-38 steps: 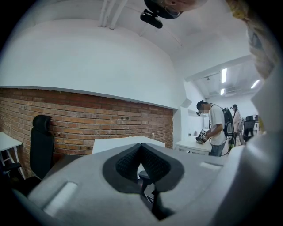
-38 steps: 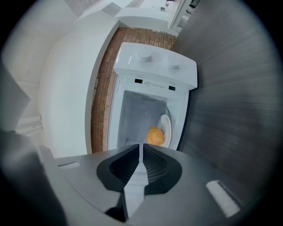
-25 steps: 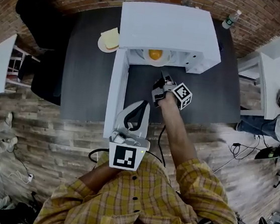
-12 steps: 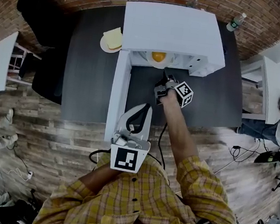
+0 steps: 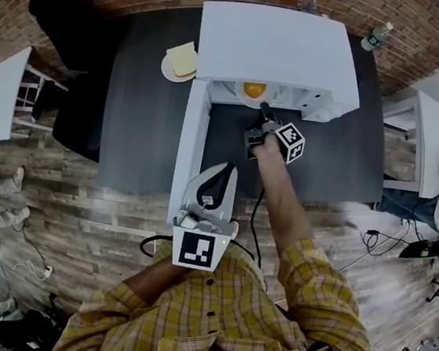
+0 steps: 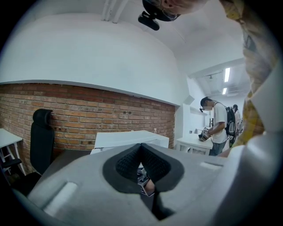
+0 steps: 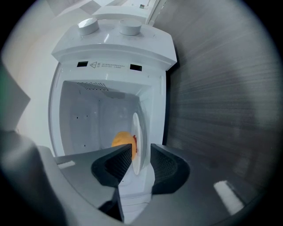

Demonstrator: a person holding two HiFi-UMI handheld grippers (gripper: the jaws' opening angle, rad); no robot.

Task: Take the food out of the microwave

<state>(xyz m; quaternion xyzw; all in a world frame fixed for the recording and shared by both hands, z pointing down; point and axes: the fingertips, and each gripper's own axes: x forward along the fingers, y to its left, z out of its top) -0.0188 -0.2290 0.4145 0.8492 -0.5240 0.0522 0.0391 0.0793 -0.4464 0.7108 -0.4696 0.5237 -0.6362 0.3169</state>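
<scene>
Right gripper view shows the orange food point(image 7: 121, 140) on a white plate point(image 7: 136, 132) inside the open microwave point(image 7: 110, 44). The plate's near rim sits edge-on between the jaws of the right gripper point(image 7: 140, 152), which stand apart, not pressing, and have just been closing a little. It looks best to push slightly deeper for a fuller bite, squeeze firmly, then draw the plate out level toward 6 o'clock so the food cannot roll. The left gripper point(image 5: 208, 201), jaws together on nothing, hangs at 7 o'clock beside the door point(image 5: 189, 151).

Yellow plaid shirt point(image 5: 214, 313); grey left hand-held gripper point(image 5: 222, 169) and right hand-held gripper point(image 5: 262, 109) bear black-and-white marker cubes point(image 5: 197, 249).
</scene>
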